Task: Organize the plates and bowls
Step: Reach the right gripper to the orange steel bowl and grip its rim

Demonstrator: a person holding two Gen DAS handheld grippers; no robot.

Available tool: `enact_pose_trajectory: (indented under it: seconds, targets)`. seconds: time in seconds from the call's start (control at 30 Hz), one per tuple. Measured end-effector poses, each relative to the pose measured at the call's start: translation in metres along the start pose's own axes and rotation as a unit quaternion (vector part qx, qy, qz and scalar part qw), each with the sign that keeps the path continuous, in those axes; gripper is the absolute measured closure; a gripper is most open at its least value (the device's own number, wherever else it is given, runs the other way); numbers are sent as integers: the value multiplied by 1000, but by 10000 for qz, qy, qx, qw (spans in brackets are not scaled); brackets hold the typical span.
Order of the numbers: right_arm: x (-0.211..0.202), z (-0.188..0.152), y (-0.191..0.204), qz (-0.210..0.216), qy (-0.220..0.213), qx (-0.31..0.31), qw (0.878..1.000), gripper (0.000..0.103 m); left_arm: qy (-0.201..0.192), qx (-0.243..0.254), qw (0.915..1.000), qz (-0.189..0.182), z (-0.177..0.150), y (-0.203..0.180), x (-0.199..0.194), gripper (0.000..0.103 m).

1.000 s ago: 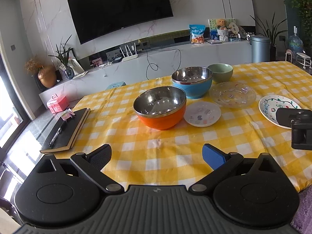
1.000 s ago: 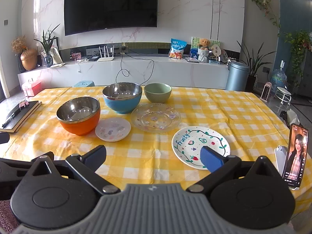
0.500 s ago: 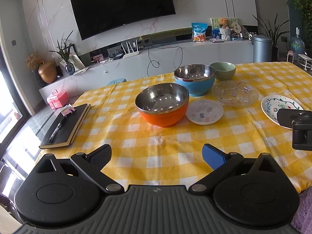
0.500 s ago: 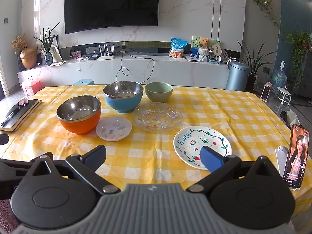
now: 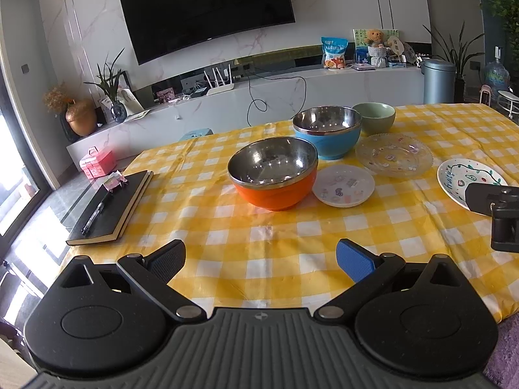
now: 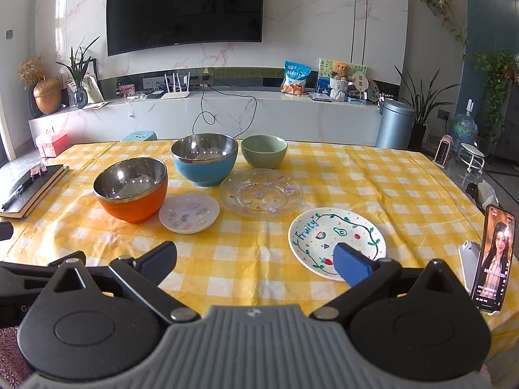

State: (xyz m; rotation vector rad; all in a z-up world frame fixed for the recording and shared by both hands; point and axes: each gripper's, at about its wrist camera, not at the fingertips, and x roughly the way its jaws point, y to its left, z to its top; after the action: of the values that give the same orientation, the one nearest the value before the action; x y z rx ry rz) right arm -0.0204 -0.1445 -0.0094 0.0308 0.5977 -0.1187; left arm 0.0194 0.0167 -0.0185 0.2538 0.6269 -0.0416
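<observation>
On the yellow checked table stand an orange steel-lined bowl [image 5: 273,175] [image 6: 132,185], a blue steel-lined bowl [image 5: 327,131] [image 6: 205,158] and a green bowl [image 5: 374,118] [image 6: 264,150]. A small white plate [image 5: 343,185] [image 6: 188,212], a clear glass plate [image 5: 393,158] [image 6: 261,193] and a painted "Fruity" plate [image 5: 460,178] [image 6: 327,236] lie beside them. My left gripper [image 5: 261,259] is open and empty above the table's near edge, short of the orange bowl. My right gripper [image 6: 254,261] is open and empty, its blue pad over the near rim of the painted plate.
A black notebook with a pen [image 5: 112,206] [image 6: 29,189] lies at the table's left edge. A phone on a stand [image 6: 493,256] is at the near right. The right gripper's body [image 5: 499,214] shows at the right of the left wrist view.
Both grippers have drifted slightly forward toward the dishes; the bowls and plates look a little nearer. Nothing on the table has moved.
</observation>
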Motion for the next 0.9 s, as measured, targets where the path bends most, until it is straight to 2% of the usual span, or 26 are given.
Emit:
enact_pose_trajectory:
  seconds: [0.23, 0.37, 0.6, 0.67, 0.7, 0.77, 0.8, 0.9]
  targets:
    - [0, 0, 0, 3, 4, -9, 10000, 3, -8, -8, 10000, -18, 0, 1, 0, 0]
    - [3, 1, 0, 53, -20, -23, 10000, 3, -45, -70, 9998, -166, 5, 4, 1, 0]
    - [13, 23, 6, 525, -137, 73, 9985, 3, -197, -426, 9972, -574, 29, 23, 7, 0]
    - [21, 32, 11, 750, -117, 120, 9970, 3, -162, -515, 9959, -725, 36, 29, 15, 5]
    - [26, 36, 14, 852, -86, 158, 9962, 5, -147, -561, 9953, -772, 40, 32, 19, 12]
    - [37, 41, 18, 996, -42, 218, 9948, 13, -131, -594, 9949, -803, 45, 39, 28, 20]
    - [43, 45, 21, 1027, 1, 233, 9944, 19, -145, -629, 9947, -799, 48, 42, 32, 25]
    - [64, 57, 30, 1004, 57, 269, 9946, 22, -100, -827, 9935, -783, 56, 56, 48, 34]
